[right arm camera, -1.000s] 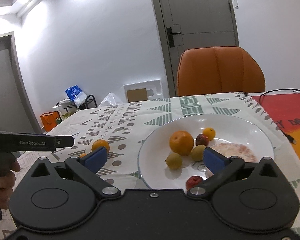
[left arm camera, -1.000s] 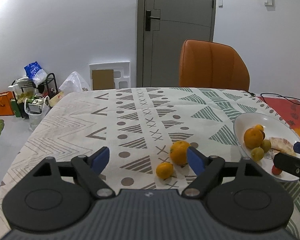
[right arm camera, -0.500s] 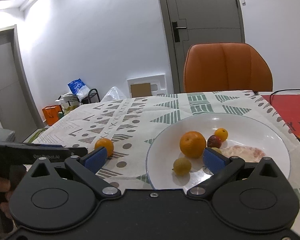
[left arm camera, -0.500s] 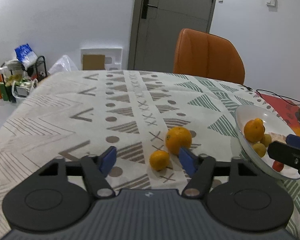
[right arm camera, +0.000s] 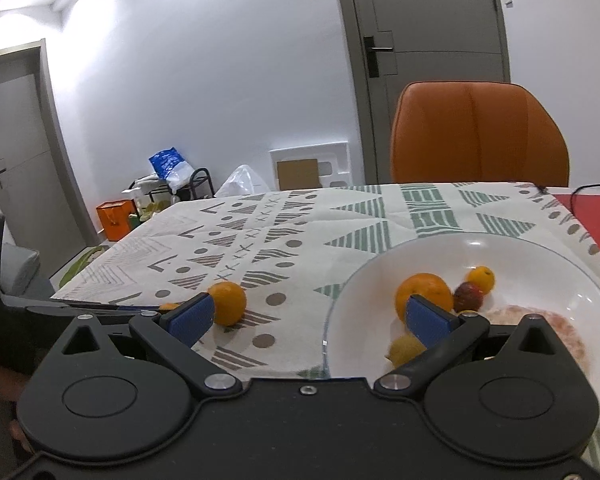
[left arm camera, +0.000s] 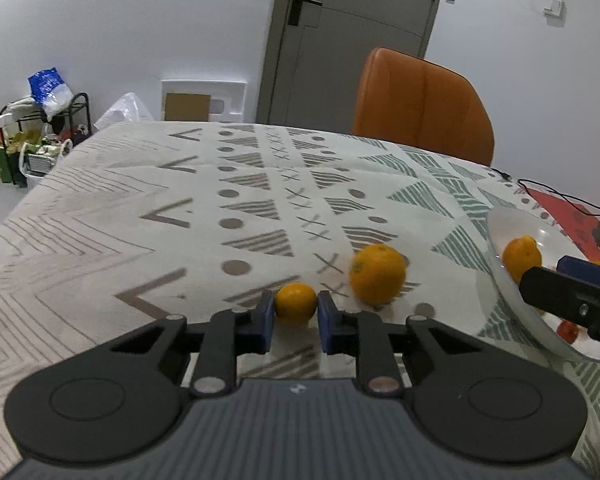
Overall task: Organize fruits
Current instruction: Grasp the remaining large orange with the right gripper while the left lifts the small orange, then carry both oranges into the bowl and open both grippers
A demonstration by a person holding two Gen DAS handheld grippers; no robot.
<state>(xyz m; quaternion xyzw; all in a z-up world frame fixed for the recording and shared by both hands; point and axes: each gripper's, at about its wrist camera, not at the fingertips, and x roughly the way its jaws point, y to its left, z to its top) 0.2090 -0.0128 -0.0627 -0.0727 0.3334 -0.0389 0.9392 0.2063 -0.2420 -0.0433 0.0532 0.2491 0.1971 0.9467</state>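
Fruit first: our left gripper (left arm camera: 296, 316) is closing its blue pads on the small round orange mandarin (left arm camera: 296, 303) near the patterned tablecloth's (left arm camera: 140, 216) near edge, so we should lift gently past the larger orange (left arm camera: 377, 279) toward the white plate (right arm camera: 540, 256), over which our right gripper (right arm camera: 310, 316) hovers spread and empty.

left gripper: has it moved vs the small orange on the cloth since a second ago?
Yes. The left gripper has come down and forward onto the small orange, which before lay ahead of its open fingers; the jaws are closing, pads at its sides. The large orange remains beside it.
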